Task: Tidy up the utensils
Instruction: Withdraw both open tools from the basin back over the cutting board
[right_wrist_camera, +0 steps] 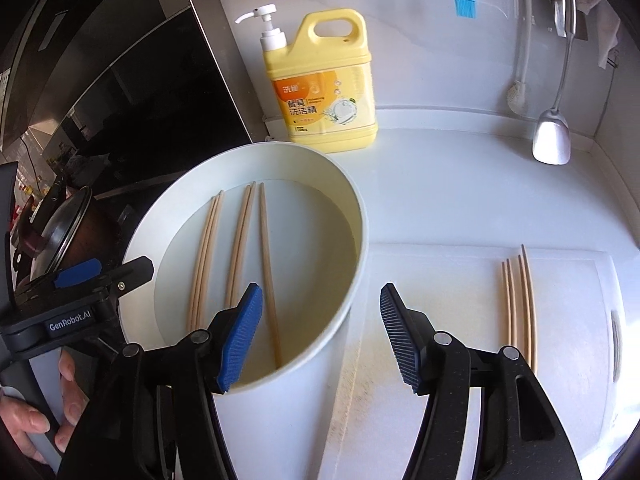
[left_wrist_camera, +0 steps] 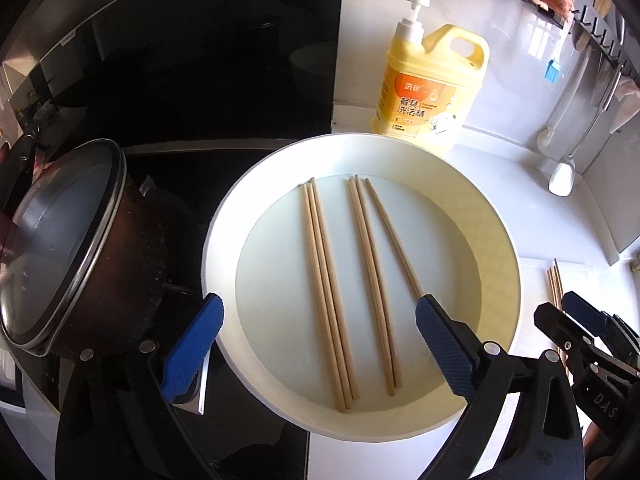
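Note:
Several wooden chopsticks (left_wrist_camera: 328, 280) lie in a white round basin (left_wrist_camera: 224, 216); they also show in the right wrist view (right_wrist_camera: 240, 240), in the basin (right_wrist_camera: 360, 216). More chopsticks (right_wrist_camera: 520, 304) lie on a white cutting board (right_wrist_camera: 460, 280) to the right, seen at the edge of the left wrist view (left_wrist_camera: 555, 284). My left gripper (left_wrist_camera: 318, 322) is open and empty above the basin's near rim. My right gripper (right_wrist_camera: 320, 312) is open and empty over the basin's right rim; it appears in the left wrist view (left_wrist_camera: 576, 316).
A yellow dish soap bottle (left_wrist_camera: 432, 80) stands behind the basin. A lidded dark pot (left_wrist_camera: 72, 248) sits on the black stove at left. A blue brush (right_wrist_camera: 465, 2), a ladle (right_wrist_camera: 552, 136) and other utensils hang on the white wall at right.

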Demonstrator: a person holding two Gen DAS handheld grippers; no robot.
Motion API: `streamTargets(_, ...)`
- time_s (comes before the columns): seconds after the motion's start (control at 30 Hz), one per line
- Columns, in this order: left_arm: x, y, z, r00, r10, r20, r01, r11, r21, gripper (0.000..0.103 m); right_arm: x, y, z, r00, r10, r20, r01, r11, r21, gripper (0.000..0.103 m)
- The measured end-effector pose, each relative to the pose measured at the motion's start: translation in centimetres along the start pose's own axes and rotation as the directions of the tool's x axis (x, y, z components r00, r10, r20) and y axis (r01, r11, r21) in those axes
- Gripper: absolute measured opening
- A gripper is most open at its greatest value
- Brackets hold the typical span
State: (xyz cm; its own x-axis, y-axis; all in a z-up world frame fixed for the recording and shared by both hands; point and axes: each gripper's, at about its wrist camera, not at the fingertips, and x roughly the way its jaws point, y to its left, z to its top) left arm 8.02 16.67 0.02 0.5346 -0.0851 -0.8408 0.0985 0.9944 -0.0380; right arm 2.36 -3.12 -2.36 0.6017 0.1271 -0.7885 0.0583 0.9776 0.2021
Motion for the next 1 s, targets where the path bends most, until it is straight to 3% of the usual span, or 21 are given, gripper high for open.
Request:
streamTargets(0.4, -1.8, -7.9, -1.4, 0.997, -0.062, 0.039, 0.063, 0.997, -0.040, 0.095, -6.3, -11.5, -4.8, 0.995, -0.091, 0.047, 0.088, 0.994, 0.062, 0.060)
streamTargets(0.7, -4.3, -13.7, -5.8, 0.999, 0.030, 0.035, -0.025, 0.991, -0.133, 0.096, -8.4, -20.0, -8.6, 0.997, -0.064, 0.052, 0.063, 0.998, 0.016, 0.062)
streamTargets(1.0, -4.5, -15.0, -8.6, 0.996, 0.067, 0.052, -0.058, 0.986, -0.157, 0.096, -6.3, -22.5, -10.1, 0.997, -0.062, 0.050, 0.061, 0.998, 0.034, 0.062)
